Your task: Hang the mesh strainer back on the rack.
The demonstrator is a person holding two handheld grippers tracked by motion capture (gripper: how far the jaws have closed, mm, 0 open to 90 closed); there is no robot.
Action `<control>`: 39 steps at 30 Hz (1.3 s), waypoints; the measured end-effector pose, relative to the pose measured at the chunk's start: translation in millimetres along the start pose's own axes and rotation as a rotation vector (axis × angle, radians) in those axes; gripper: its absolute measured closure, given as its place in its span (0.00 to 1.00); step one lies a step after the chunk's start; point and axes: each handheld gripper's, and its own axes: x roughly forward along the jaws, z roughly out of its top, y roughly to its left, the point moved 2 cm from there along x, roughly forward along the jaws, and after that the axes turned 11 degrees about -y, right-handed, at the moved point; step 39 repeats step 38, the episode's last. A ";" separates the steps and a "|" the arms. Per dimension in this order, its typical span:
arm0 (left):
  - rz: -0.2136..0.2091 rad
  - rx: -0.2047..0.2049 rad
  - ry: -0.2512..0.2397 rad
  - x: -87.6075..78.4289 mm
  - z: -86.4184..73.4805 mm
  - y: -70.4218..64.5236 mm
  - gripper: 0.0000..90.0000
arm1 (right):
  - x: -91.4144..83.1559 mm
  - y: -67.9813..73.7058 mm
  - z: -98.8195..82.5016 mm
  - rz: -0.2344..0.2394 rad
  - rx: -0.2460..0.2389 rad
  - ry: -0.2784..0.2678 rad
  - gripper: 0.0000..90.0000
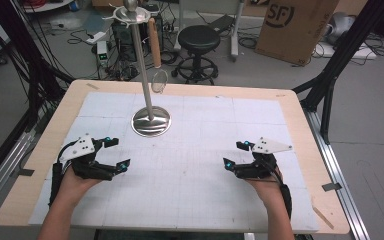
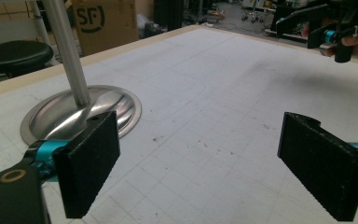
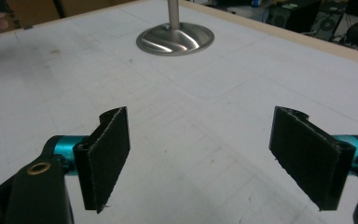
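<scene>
metal stand sits mid-table, far side. left gripper near its base, right gripper well apart; both jaws wide, empty. best approach: level, slow, centred on the pole.

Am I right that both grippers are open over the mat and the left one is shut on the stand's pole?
Not quite. In the left gripper view the left gripper is open and empty; the pole stands apart, beyond its jaws. The right gripper is open too.
</scene>
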 end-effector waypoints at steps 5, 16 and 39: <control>0.002 0.005 0.019 3.1 -2.6 1.0 0.15 | 1.4 -0.8 -6.3 0.005 -0.013 0.032 0.22; 0.005 0.005 0.013 1.1 -2.3 2.3 0.15 | 0.2 -1.1 -8.4 -0.014 -0.011 0.035 0.22; 0.007 0.008 0.025 3.4 -4.5 1.6 0.15 | 0.2 -2.4 -9.7 -0.018 0.011 0.041 0.22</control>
